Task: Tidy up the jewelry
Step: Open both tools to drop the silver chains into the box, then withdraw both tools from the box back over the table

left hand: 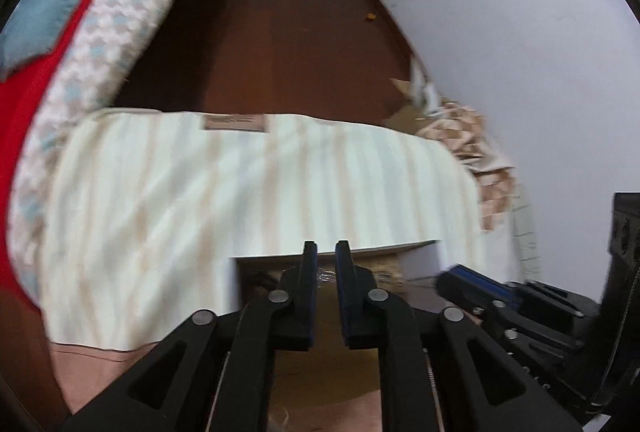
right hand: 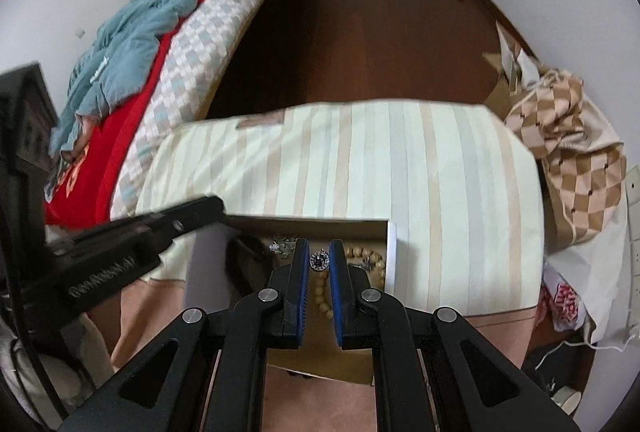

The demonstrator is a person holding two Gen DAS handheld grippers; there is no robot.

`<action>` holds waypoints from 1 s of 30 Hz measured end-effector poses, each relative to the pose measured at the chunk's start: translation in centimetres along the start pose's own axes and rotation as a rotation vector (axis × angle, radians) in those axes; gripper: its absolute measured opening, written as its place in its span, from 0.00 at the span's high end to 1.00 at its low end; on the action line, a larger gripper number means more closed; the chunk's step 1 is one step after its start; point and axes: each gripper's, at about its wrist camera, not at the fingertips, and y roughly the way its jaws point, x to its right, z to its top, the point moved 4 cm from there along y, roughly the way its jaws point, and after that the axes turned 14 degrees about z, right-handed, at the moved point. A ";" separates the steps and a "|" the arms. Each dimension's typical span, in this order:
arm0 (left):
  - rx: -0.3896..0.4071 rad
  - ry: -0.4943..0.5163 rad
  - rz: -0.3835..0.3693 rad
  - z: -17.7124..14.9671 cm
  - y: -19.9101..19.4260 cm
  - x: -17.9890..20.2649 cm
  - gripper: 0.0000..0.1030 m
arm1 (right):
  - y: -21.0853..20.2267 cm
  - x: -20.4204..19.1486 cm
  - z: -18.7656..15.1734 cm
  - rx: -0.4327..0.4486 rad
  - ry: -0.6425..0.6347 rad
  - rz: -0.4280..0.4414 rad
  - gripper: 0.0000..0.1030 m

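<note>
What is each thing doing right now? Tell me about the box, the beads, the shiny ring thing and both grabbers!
Box: open, no lid on it, jewelry inside.
Wooden beads: lying loose in the box.
Silver ring charm: lying in the box, seen through the right gripper's gap.
Right gripper: over the box, nearly shut, holding nothing.
Left gripper: over the box, nearly shut, holding nothing.
Striped cloth: spread flat under the box.

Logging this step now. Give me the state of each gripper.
Left gripper: jaws nearly shut, nothing visibly held, over the open box.
Right gripper: jaws nearly shut, a small beaded ring seen between the tips; whether gripped cannot be told.
</note>
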 end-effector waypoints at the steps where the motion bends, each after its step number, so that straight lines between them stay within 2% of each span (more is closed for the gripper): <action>1: 0.007 0.003 0.015 0.0 0.0 -0.2 0.87 | 0.3 0.4 -0.2 -0.015 0.011 -0.009 0.86; 3: 0.019 0.003 0.058 -0.3 -0.2 -0.9 0.67 | 0.5 0.7 -0.6 -0.023 0.018 -0.016 0.76; 4: 0.027 -0.003 0.076 -0.5 -0.3 -1.4 0.44 | 0.4 0.8 -0.7 -0.023 0.019 -0.024 0.68; 5: 0.034 -0.010 0.096 -0.7 -0.4 -1.8 0.28 | 0.3 0.8 -0.9 -0.022 0.016 -0.035 0.64; 7: 0.057 -0.027 0.123 -1.1 -0.7 -2.7 0.27 | -0.1 0.8 -1.4 -0.014 0.003 -0.063 0.64; 9: 0.061 -0.033 0.154 -1.8 -0.8 -3.4 0.27 | -0.4 0.8 -1.7 -0.015 0.002 -0.069 0.58; 10: 0.063 -0.038 0.163 -2.2 -0.8 -3.8 0.25 | -0.6 0.8 -2.1 -0.013 0.001 -0.075 0.52; 12: 0.074 -0.046 0.187 -3.2 -1.0 -4.3 0.13 | -1.0 0.7 -2.5 -0.006 -0.004 -0.093 0.39; 14: 0.085 -0.045 0.212 -4.1 -1.2 -4.5 0.05 | -1.4 0.8 -2.9 0.006 -0.017 -0.134 0.18; 16: 0.094 -0.039 0.245 -4.9 -1.4 -4.5 0.00 | -1.6 0.8 -3.7 0.018 -0.031 -0.192 0.10; 19: 0.095 -0.033 0.292 -6.2 -1.4 -4.7 0.00 | -1.3 0.9 -4.9 0.012 -0.030 -0.247 0.01; 25: 0.085 -0.029 0.316 -8.4 -1.8 -4.7 0.00 | -0.9 1.3 -7.3 0.016 -0.026 -0.294 0.01; 30: 0.107 -0.038 0.323 -9.6 -3.9 -4.6 0.00 | -1.9 0.6 -8.3 0.044 -0.032 -0.301 0.01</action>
